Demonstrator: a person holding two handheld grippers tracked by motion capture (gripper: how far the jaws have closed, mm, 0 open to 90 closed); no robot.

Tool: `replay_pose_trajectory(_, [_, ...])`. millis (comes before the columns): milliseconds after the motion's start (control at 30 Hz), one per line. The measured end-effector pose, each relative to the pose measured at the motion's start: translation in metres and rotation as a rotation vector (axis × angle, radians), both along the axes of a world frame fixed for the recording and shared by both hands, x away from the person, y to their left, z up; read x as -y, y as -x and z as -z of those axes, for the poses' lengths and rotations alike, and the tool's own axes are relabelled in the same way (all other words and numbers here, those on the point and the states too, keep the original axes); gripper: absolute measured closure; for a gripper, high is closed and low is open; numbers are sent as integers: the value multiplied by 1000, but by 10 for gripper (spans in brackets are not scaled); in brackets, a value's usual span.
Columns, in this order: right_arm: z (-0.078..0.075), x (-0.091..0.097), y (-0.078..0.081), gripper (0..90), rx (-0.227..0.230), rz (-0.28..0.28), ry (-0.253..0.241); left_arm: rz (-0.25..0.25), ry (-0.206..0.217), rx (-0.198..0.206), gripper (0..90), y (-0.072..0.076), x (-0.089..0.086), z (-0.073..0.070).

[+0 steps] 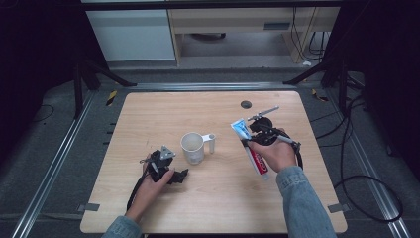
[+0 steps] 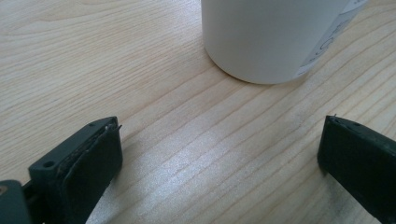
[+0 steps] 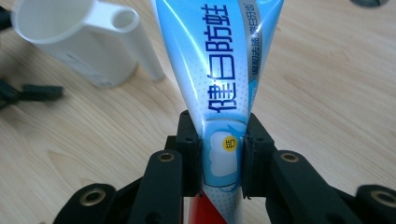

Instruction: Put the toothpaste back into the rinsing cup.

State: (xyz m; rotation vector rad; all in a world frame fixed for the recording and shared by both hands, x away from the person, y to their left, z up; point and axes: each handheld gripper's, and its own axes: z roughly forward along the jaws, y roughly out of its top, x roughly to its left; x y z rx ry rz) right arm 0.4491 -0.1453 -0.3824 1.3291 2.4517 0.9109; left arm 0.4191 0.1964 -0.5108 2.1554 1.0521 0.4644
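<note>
Right gripper (image 3: 223, 154) clamps toothpaste tube (image 3: 219, 70) mid-frame; left gripper (image 2: 219, 158) jaws apart below cup (image 2: 271, 37). Risk: slick tube could slip, or tip cup.

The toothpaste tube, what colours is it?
Blue, white and red toothpaste tube, clearest in the right gripper view.

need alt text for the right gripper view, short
The right gripper has its black jaws shut on a blue and white toothpaste tube that rises up the middle of the picture. Behind it to the left, a white cup with a tubular handle stands on the wooden table.
</note>
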Motion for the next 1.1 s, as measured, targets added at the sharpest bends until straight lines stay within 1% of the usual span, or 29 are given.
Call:
replay_pose_trajectory(67, [-3,-4,3,731,33,-14,-10,0,-1,0,0,0,0,0])
replay_pose_trajectory(200, [-9,-11,7,730,101,-17,-49,0,0,-1,0,0,0,0])
replay_pose_trajectory(267, [-12,-15,7,730,128,-9,-75,1,-1,0,0,-1,1,0])
replay_pose_trajectory(333, [-15,-18,9,730,170,2,-94,3,-2,2,0,-1,0,0])
replay_pose_trajectory(367, [-17,-20,9,729,183,9,-108,3,-3,2,0,-1,0,0])
replay_pose_trajectory(433, [-21,-23,10,730,202,21,-135,3,-3,1,0,-1,0,0])
replay_pose_trajectory(500, [-24,-27,11,730,228,34,-147,3,-3,2,0,-1,0,0])
replay_pose_trajectory(567, [-26,-31,10,730,246,40,-166,3,-3,2,0,-1,0,0])
replay_pose_trajectory(600, [-26,-33,9,730,246,48,-182,2,-3,2,0,0,0,0])
replay_pose_trajectory(867, [-35,-52,7,730,318,66,-262,0,-3,2,0,0,0,0])
replay_pose_trajectory(967, [-38,-59,7,730,362,66,-274,1,-3,1,0,-1,0,0])
replay_pose_trajectory(1100, [-44,-67,7,730,419,62,-305,1,-1,2,0,-1,0,0])
